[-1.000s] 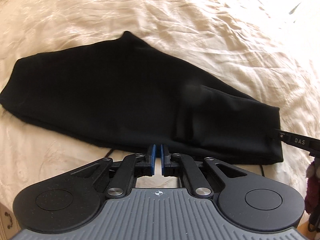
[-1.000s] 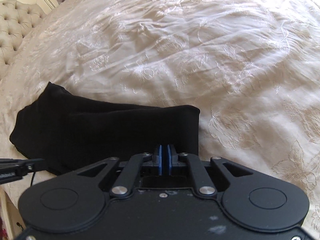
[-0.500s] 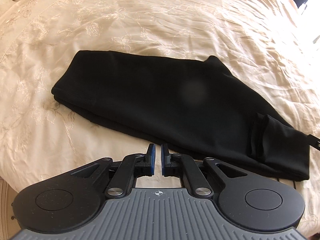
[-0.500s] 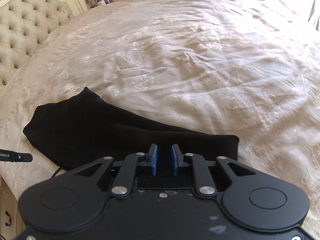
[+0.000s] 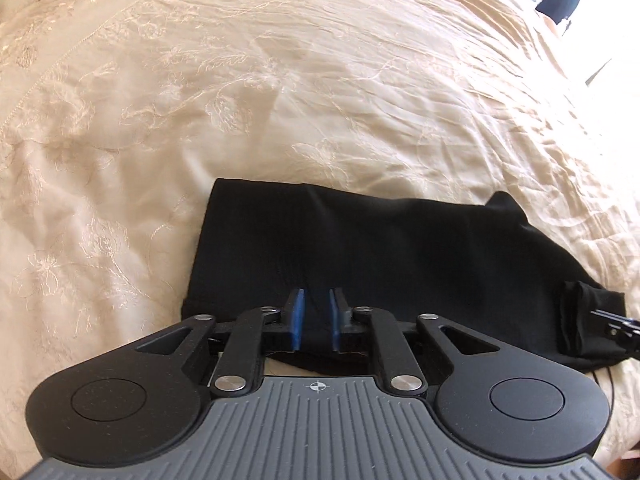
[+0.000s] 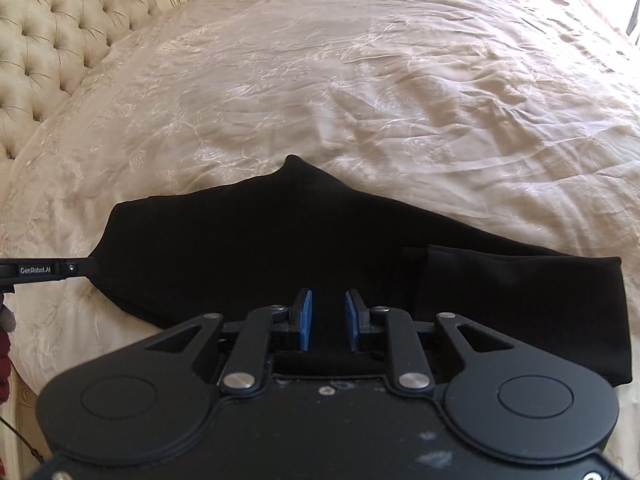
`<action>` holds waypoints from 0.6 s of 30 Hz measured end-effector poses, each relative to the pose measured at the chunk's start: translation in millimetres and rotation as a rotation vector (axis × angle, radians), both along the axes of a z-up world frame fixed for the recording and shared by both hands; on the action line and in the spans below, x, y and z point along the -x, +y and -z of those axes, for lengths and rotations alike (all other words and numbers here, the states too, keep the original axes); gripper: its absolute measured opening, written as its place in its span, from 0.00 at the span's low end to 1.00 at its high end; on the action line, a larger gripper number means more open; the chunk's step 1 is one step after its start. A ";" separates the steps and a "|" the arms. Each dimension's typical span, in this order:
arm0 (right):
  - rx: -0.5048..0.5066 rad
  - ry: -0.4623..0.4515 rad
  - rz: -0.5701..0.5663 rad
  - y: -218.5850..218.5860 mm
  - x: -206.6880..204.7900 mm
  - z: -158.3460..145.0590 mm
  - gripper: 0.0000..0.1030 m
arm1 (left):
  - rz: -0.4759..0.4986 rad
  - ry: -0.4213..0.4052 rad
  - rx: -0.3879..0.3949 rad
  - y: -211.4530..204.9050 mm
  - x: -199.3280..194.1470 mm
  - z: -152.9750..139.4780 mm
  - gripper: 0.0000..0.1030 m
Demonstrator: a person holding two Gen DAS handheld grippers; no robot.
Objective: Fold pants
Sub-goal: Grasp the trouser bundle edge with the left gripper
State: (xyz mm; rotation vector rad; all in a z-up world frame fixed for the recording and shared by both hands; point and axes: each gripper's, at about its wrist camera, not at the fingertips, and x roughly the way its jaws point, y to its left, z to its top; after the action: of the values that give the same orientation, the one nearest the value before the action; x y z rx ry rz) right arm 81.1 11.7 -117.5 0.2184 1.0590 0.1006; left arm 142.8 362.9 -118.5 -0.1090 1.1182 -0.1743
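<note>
- Closest in, the left gripper [image 5: 316, 320] sits right over the near edge of the pants [image 5: 360, 256], blue pads spread a little with nothing pinched between them. Black cloth shows under the gap, so it's low over the waist-side end, though I can't tell if it's actually touching.
- Same deal on the other side: the right gripper [image 6: 327, 320] has its pads parted, a bit wider than the left, empty, hovering at the near edge of the pants [image 6: 320, 240] around the leg part.
- The pants are black, already doubled lengthwise, leg on leg, lying in a long strip close to the near edge of the bed [image 6: 400, 80]. The crotch point pokes out on the far side of the pants.
- At the cuff end there's a small turned-over flap of cloth [image 5: 576, 320], kinda messy.
- Beyond the pants it's just wrinkled cream bedspread, and a tufted headboard [image 6: 52, 32] way past the waist end.
- My read: the lengthwise fold is done and the crosswise one is next. Both grippers need to drop, pinch all layers at one end, then carry it over to the other end. Grabbing only the top layer would wreck the stack.
</note>
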 end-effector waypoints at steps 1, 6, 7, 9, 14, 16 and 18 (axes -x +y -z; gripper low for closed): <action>0.000 0.002 0.006 6.6 -2.4 0.1 0.21 | -0.009 0.005 0.023 11.6 -6.3 1.4 0.38; 0.015 0.002 0.031 36.5 -12.2 -2.6 0.21 | -0.042 0.026 0.099 52.6 -35.1 13.2 0.63; 0.020 0.002 0.035 39.8 -12.8 -4.3 0.21 | -0.037 0.033 0.110 56.7 -39.7 16.6 0.68; 0.030 0.003 0.046 45.3 -14.3 -6.9 0.21 | -0.030 0.057 0.145 66.2 -51.4 27.3 0.74; 0.047 0.017 0.073 51.0 -17.9 -10.2 0.21 | -0.002 0.159 0.244 78.1 -67.6 61.0 0.78; 0.055 0.022 0.079 52.6 -19.0 -11.2 0.21 | 0.015 0.217 0.272 80.1 -70.3 77.6 0.82; 0.061 0.026 0.083 54.1 -21.4 -11.0 0.21 | 0.030 0.246 0.284 79.7 -70.2 91.0 0.84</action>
State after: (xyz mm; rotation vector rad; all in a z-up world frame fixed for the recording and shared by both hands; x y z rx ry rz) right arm 102.5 65.7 -106.5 0.2094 1.0758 -0.0095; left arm 213.0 442.6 -209.5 -0.3747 1.3362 -0.3538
